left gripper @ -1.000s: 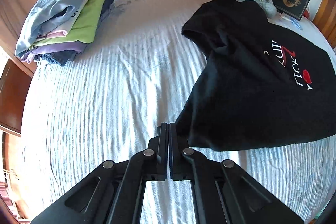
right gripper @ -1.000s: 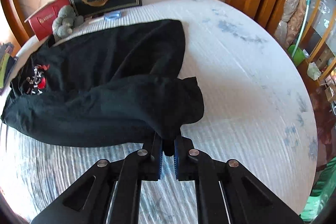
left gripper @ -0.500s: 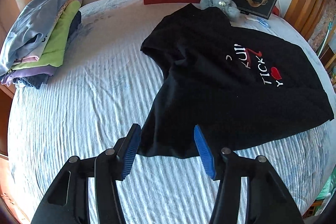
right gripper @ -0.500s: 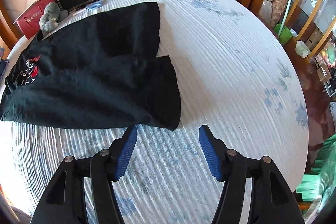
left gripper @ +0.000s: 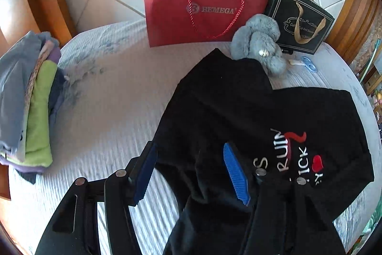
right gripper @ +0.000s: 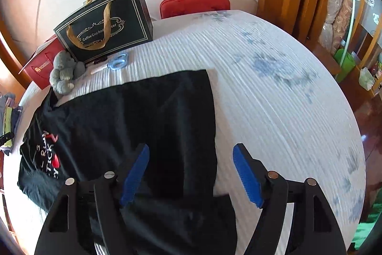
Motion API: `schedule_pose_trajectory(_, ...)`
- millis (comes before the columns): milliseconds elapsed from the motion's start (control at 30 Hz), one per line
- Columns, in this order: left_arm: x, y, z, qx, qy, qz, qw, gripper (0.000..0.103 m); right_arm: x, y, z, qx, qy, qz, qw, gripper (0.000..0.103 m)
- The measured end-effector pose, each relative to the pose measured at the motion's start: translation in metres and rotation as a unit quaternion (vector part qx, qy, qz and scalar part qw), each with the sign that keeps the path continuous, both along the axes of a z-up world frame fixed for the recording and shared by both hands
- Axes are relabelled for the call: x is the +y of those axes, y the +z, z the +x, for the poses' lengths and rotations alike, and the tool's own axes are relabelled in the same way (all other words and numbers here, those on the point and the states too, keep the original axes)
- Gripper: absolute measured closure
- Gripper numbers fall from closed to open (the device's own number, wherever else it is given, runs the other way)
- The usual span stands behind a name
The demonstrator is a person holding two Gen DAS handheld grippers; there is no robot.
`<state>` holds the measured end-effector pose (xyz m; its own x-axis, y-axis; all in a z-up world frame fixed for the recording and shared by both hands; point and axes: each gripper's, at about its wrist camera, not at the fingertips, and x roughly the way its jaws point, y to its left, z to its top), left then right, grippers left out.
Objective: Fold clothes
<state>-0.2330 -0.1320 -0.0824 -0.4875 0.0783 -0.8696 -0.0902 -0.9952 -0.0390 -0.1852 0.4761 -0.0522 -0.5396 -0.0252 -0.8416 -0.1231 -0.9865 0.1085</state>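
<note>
A black T-shirt (left gripper: 238, 111) with white and red lettering lies spread on the white ribbed bedspread (left gripper: 114, 99). My left gripper (left gripper: 191, 171) is open and empty, hovering over the shirt's left edge. The shirt also shows in the right wrist view (right gripper: 143, 116). My right gripper (right gripper: 191, 173) is open and empty over the shirt's right edge, its right finger above bare bedspread (right gripper: 274, 111).
A stack of folded clothes (left gripper: 31, 106) sits at the bed's left. A red paper bag (left gripper: 200, 13), a grey plush toy (left gripper: 260, 44), a black gift bag (left gripper: 300, 23) and blue scissors (left gripper: 308, 63) stand at the headboard. A red case (right gripper: 194, 1) sits behind the bed.
Both grippers were shut on the shirt's near edge a second ago, then opened and let it drop. Both have since moved forward over the shirt.
</note>
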Motion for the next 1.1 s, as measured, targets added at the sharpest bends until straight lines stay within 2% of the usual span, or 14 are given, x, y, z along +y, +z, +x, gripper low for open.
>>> schedule_pose_trajectory(100, 0.008, -0.009, -0.037, -0.004, -0.014, -0.003, 0.9999, 0.041, 0.002, -0.01, -0.049, -0.012, 0.009, -0.004, 1.0, 0.028)
schedule_pose_trajectory(200, 0.017, -0.02, -0.074, -0.002, -0.023, -0.004, 0.9997, 0.041, 0.003, -0.025, -0.088, -0.029, 0.019, 0.013, 0.999, 0.024)
schedule_pose_trajectory(300, 0.024, -0.03, -0.11, 0.0, -0.031, 0.004, 0.9995, 0.041, 0.002, -0.04, -0.115, -0.042, 0.028, 0.024, 0.998, 0.024)
schedule_pose_trajectory(467, 0.035, -0.051, -0.155, -0.006, -0.044, 0.006, 0.999, 0.041, 0.01, -0.059, -0.137, -0.055, 0.031, 0.02, 0.998, 0.023)
schedule_pose_trajectory(600, 0.044, -0.073, -0.162, -0.019, -0.059, -0.012, 0.998, 0.041, 0.009, -0.067, -0.145, -0.053, 0.041, 0.023, 0.997, 0.013)
schedule_pose_trajectory(667, 0.05, -0.081, -0.162, -0.02, -0.069, -0.025, 0.9971, 0.037, 0.006, -0.071, -0.15, -0.051, 0.048, 0.031, 0.997, 0.012)
schedule_pose_trajectory(800, 0.05, -0.082, -0.16, -0.017, -0.06, -0.02, 0.9979, 0.037, 0.001, -0.085, -0.163, -0.067, 0.05, 0.054, 0.995, 0.008)
schedule_pose_trajectory(833, 0.051, -0.08, -0.159, -0.014, -0.061, -0.019, 0.9978, 0.051, 0.001, -0.091, -0.164, -0.08, 0.05, 0.05, 0.994, 0.011)
schedule_pose_trajectory(867, 0.052, -0.079, -0.159, -0.014, -0.06, -0.021, 0.9979, 0.094, 0.0, -0.091, -0.163, -0.073, 0.049, 0.051, 0.995, 0.017)
schedule_pose_trajectory(900, 0.053, -0.078, -0.159, -0.015, -0.056, -0.025, 0.998, 0.099, -0.003, -0.087, -0.162, -0.066, 0.054, 0.051, 0.995, 0.038)
schedule_pose_trajectory(933, 0.054, -0.076, -0.16, -0.015, -0.052, -0.03, 0.9981, 0.1, -0.005, -0.083, -0.162, -0.062, 0.06, 0.05, 0.995, 0.072)
schedule_pose_trajectory(967, 0.054, -0.072, -0.159, -0.007, -0.047, -0.036, 0.9982, 0.1, -0.008, -0.078, -0.161, -0.057, 0.064, 0.054, 0.995, 0.091)
schedule_pose_trajectory(1000, 0.054, -0.067, -0.157, 0.004, -0.042, -0.043, 0.9982, 0.1, -0.01, -0.073, -0.16, -0.051, 0.067, 0.059, 0.995, 0.097)
schedule_pose_trajectory(1100, 0.046, -0.037, -0.138, 0.038, -0.031, -0.02, 0.9986, 0.1, -0.013, -0.05, -0.145, -0.011, 0.069, 0.055, 0.996, 0.097)
